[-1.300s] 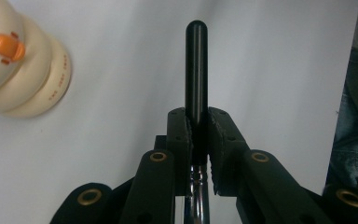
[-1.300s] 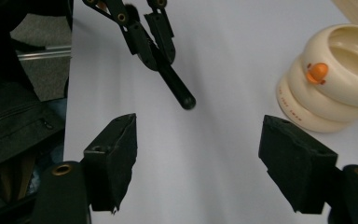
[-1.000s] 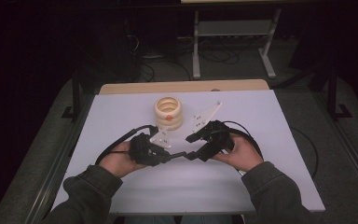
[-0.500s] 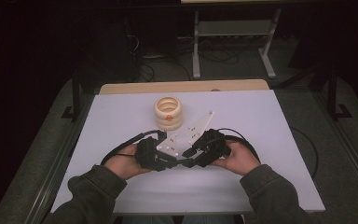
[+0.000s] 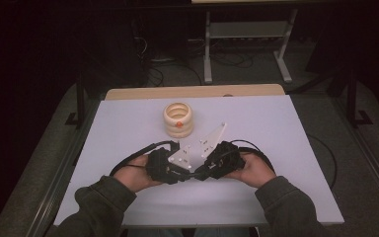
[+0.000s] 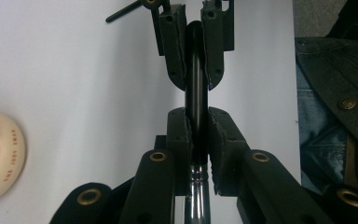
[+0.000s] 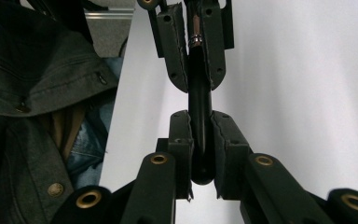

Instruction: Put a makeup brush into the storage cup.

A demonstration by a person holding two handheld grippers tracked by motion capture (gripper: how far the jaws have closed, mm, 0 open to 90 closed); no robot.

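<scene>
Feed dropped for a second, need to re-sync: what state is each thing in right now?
Left gripper: shut on the black pen.
Right gripper: jaws have just been closing, now shut on the pen's rounded black end.
Black pen: held level between both grippers, above the table.
Ring stack: upright on the table, untouched.

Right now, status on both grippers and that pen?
Left gripper shut on black pen. Right gripper just closed on its other end. Ring stack stands apart, nothing in the way.
</scene>
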